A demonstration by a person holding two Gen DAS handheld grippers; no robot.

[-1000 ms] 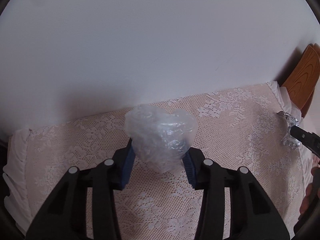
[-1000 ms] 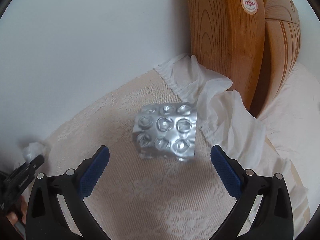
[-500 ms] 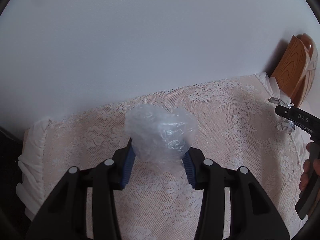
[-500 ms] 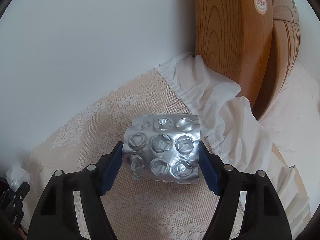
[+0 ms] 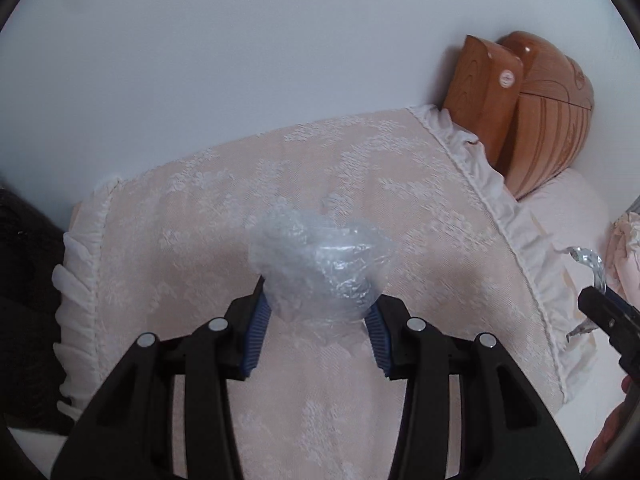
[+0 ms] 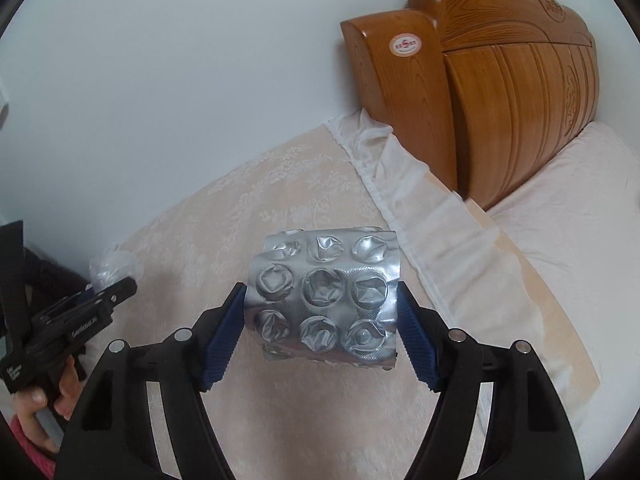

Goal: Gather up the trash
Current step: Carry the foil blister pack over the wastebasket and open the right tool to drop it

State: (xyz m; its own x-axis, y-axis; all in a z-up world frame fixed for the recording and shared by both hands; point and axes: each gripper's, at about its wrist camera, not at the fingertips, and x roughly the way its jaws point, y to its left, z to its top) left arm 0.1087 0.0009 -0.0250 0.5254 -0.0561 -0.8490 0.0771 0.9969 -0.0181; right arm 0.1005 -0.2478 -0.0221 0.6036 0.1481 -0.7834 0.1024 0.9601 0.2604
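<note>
your left gripper [image 5: 320, 316] is closed down to a narrow gap on a crumpled wad of clear plastic wrap [image 5: 320, 270]. both blue pads [image 5: 256, 334] press its sides, and the wad bulges up and forward past the fingertips. it hangs clear of the surface below.

your right gripper [image 6: 322, 328] holds an empty silver blister pack [image 6: 324, 300] at about mid opening. its jaws have just been closing and now stand clamped on the pack's two side edges, one blue pad [image 6: 222, 340] on each. the pack is bowed and partly folded, with its crushed foil pockets facing the camera. it is lifted off the surface.

in the right wrist view, your left hand [image 6: 44, 404] shows at the lower left, wrapped around the left gripper's handle, with the wad at its tip. in the left wrist view, the right gripper enters at the right edge with a strip of the foil showing.

below both grippers lies a pale pink lace cover [image 5: 280, 184] with a white ruffled hem [image 6: 436, 232]. to the right of the hem lies pale bedding [image 6: 560, 216]. behind it a carved wooden headboard [image 6: 500, 92], bearing a round red-and-white sticker [image 6: 405, 45], stands against a plain white wall [image 5: 240, 60].
</note>
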